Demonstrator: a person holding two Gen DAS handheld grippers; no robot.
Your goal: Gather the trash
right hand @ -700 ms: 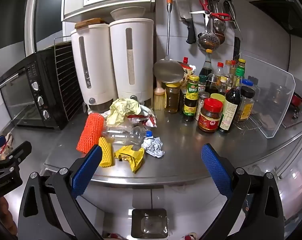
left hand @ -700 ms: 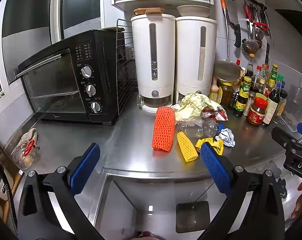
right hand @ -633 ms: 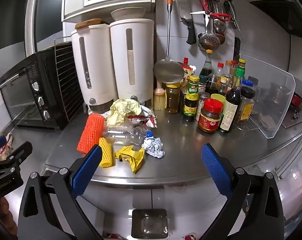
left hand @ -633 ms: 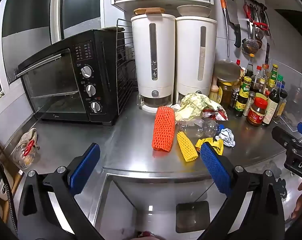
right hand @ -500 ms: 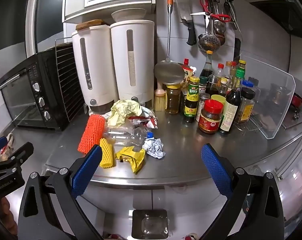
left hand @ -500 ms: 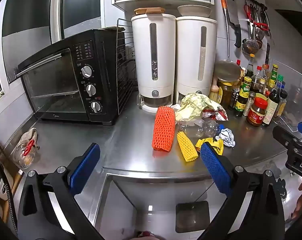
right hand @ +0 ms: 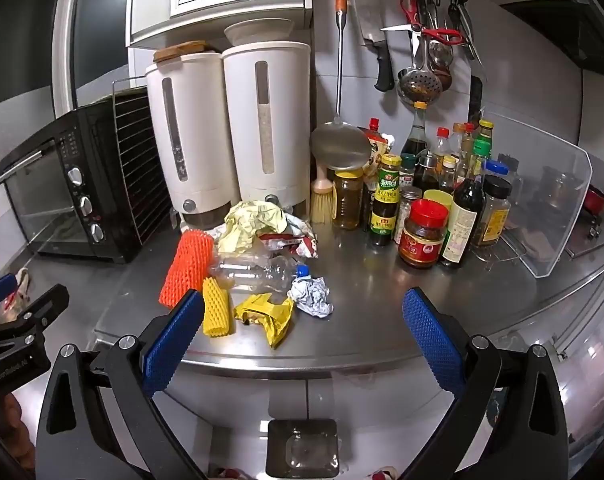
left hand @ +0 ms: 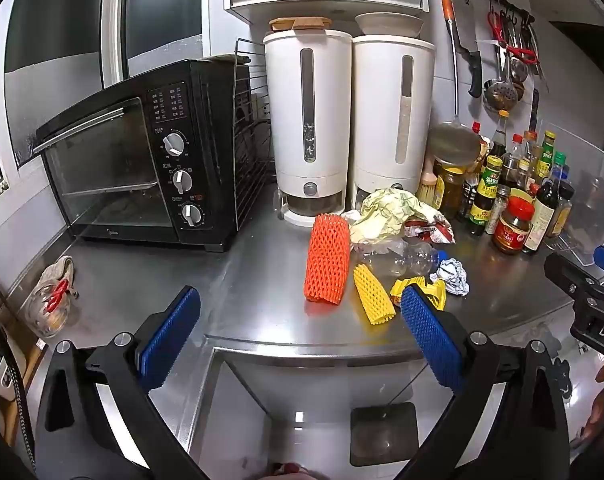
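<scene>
Floor bin (right hand: 302,446), right view only

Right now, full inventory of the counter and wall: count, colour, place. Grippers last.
foam net sleeves: 2, orange and yellow, counter front left of pile
plastic bottle: 1, clear, blue cap, lying mid-pile
paper balls: 2, white at front, pale yellow at back
wrappers: 2, yellow at front, red-white behind bottle
dispensers: 2, white, back
oven: 1, black, left
sauce bottles and jars: many, right
hanging utensils: several, wall rail
bin: 1, dark, floor below counter
left gripper: open, empty
right gripper: open, empty
</scene>
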